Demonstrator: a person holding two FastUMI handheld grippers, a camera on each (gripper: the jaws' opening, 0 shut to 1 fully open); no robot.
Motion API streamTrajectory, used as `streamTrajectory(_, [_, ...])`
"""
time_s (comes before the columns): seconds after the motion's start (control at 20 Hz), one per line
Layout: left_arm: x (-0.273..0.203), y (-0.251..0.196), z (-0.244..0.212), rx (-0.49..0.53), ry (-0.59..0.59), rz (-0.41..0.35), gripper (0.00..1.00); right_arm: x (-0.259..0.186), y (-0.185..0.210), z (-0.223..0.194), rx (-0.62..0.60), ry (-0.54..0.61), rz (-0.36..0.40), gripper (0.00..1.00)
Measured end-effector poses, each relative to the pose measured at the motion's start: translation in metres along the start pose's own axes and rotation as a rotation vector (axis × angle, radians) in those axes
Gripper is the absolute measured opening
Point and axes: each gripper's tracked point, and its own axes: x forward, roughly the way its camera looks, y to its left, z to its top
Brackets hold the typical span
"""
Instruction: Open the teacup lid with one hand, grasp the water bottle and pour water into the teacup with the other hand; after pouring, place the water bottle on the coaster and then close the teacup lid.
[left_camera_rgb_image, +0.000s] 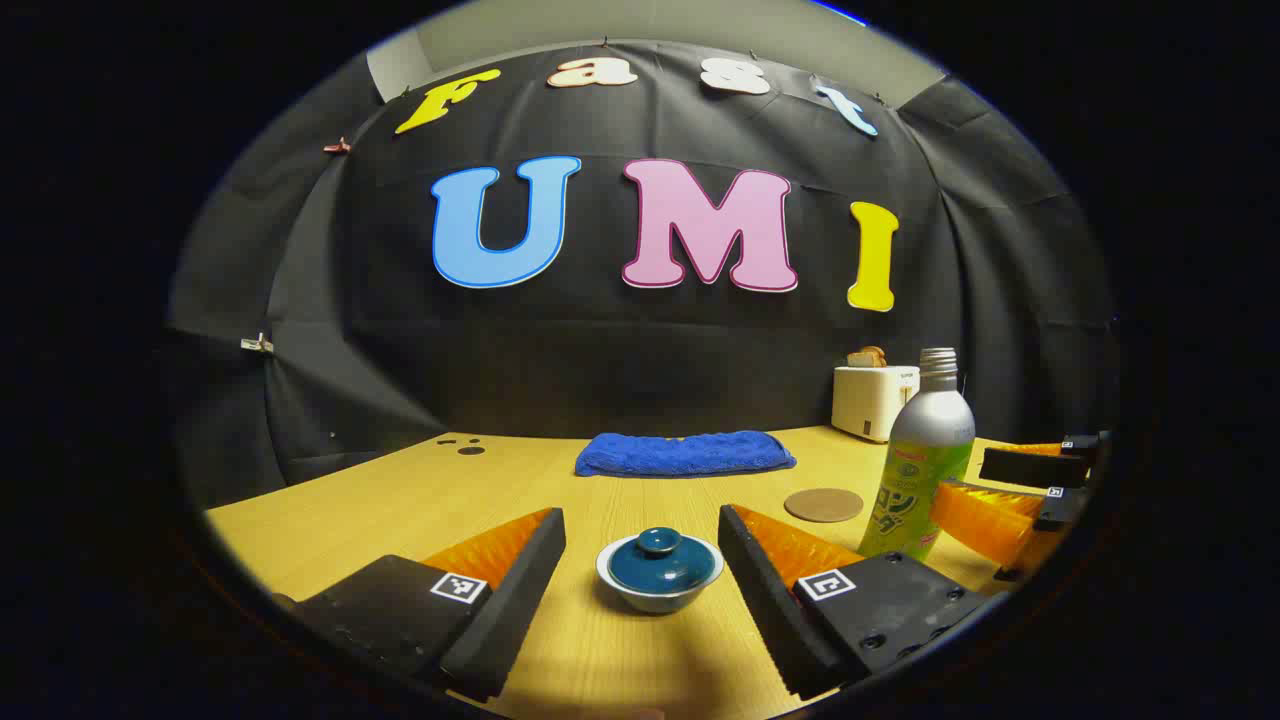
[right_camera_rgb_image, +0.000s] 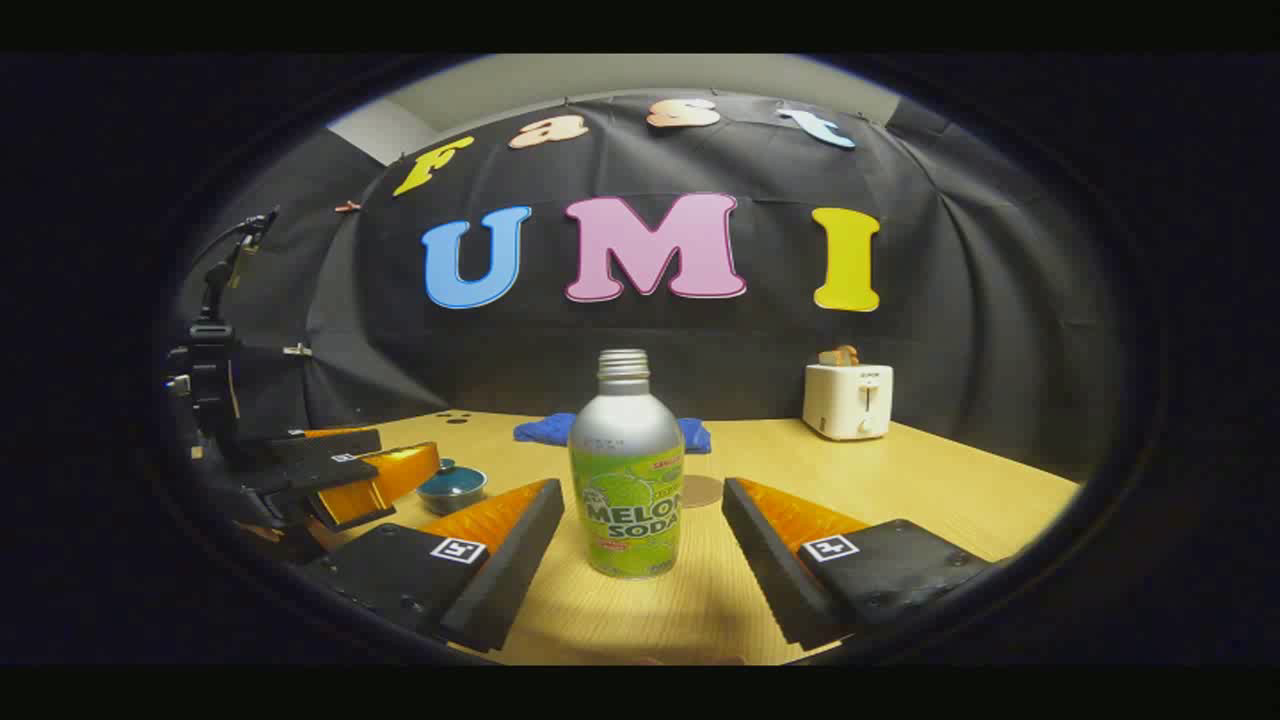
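A light wooden table (left_camera_rgb_image: 400, 500) is seen in front of a black cloth wall. In the left gripper view, the left gripper (left_camera_rgb_image: 640, 575) is held low over the table with its two fingers spread wide apart. Between them, touching neither, a small teacup (left_camera_rgb_image: 660, 572) is set on the table, with its dark blue lid (left_camera_rgb_image: 660, 560) resting on top.

To the right of the teacup stands the water bottle (left_camera_rgb_image: 922, 460), a silver metal bottle with a green label, upright and uncapped. Just behind and left of the bottle a round brown coaster (left_camera_rgb_image: 823, 504) is laid flat on the table. A folded blue cloth (left_camera_rgb_image: 685, 453) is placed farther back, and a white toaster (left_camera_rgb_image: 875, 400) with bread in its slot is set near the wall.

In the right gripper view, the right gripper (right_camera_rgb_image: 640, 560) is also seen with its fingers wide apart. The water bottle (right_camera_rgb_image: 626, 470) is framed upright between them, not touched by either finger. The coaster (right_camera_rgb_image: 703, 490) is partly hidden behind the bottle. At the left of this view the left gripper (right_camera_rgb_image: 385, 487) is seen flanking the teacup (right_camera_rgb_image: 452, 487).
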Motion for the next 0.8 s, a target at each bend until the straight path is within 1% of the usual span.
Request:
streamTrajectory(0.1, [0.0007, -0.0075, 0.0007, 0.002, -0.002, -0.036, 0.97, -0.0002, -0.0007, 0.0012, -0.001, -0.002, 0.000, 0.98])
streamTrajectory(0.15, [0.0008, -0.0071, 0.0000, 0.002, -0.003, -0.042, 0.97, 0.0002, -0.0018, 0.0002, -0.002, -0.003, -0.003, 0.99])
streamTrajectory(0.75, [0.0009, -0.0058, 0.0000, 0.001, -0.004, -0.031, 0.98, 0.0006, -0.0028, 0.0007, -0.003, -0.003, -0.007, 0.98])
streamTrajectory(0.8, [0.0009, -0.0060, -0.0007, 0.001, -0.003, -0.031, 0.97, 0.0004, -0.0028, 0.0002, -0.003, -0.003, -0.007, 0.98])
